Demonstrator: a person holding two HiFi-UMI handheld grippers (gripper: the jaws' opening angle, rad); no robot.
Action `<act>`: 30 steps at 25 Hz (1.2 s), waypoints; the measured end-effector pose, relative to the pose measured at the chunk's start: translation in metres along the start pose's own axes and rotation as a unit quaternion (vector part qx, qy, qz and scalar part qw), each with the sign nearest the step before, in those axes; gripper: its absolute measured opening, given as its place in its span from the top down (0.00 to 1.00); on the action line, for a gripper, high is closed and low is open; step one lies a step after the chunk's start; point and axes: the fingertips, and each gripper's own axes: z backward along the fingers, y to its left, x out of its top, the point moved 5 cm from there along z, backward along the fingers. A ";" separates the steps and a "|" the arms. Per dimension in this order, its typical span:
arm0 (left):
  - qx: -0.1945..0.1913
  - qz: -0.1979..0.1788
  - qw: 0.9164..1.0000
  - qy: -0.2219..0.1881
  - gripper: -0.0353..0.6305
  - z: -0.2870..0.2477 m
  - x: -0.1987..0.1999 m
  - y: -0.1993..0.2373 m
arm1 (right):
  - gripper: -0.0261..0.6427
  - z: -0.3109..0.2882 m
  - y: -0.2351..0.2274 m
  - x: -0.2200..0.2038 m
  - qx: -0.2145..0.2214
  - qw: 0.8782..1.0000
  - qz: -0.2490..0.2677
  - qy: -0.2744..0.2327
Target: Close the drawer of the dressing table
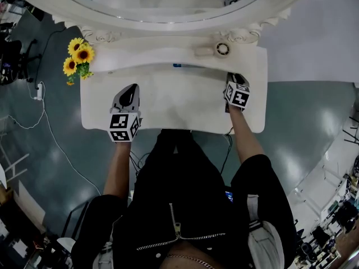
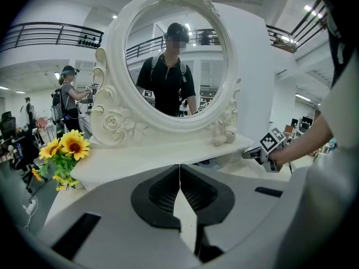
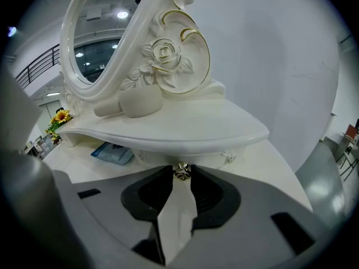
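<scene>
A white dressing table point(image 1: 168, 102) with an oval mirror point(image 2: 174, 66) stands in front of me. Under its raised shelf point(image 3: 168, 128) on the right is a small drawer front point(image 3: 205, 157) with a metal knob point(image 3: 180, 171). My right gripper point(image 3: 181, 172) point(image 1: 234, 78) has its fingertips on either side of that knob, shut on it. How far the drawer stands out I cannot tell. My left gripper point(image 2: 179, 167) point(image 1: 132, 88) hovers over the tabletop's left part, shut with nothing between its jaws.
Sunflowers point(image 1: 78, 58) point(image 2: 66, 150) stand at the table's left end. A white bottle point(image 3: 137, 101) and a round jar point(image 1: 222, 49) lie on the shelf. A blue packet point(image 3: 114, 152) lies under the shelf. Cables and a power strip point(image 1: 39, 91) are on the floor at left.
</scene>
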 end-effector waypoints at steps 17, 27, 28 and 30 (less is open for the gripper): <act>-0.019 -0.010 1.000 -0.010 0.91 0.003 0.003 -0.006 | 0.74 0.022 0.009 -0.008 -0.005 1.000 0.013 -0.002; -0.028 -0.024 0.998 -0.041 0.91 0.018 0.015 -0.008 | 0.94 0.068 0.045 0.007 0.020 0.998 0.039 -0.055; -0.029 -0.025 0.998 -0.045 0.91 0.020 0.016 -0.008 | 0.95 0.073 0.050 0.010 0.023 0.997 0.042 -0.061; -0.030 -0.028 0.998 -0.052 0.91 0.025 0.019 -0.008 | 0.95 0.083 0.060 0.017 0.031 0.996 0.051 -0.074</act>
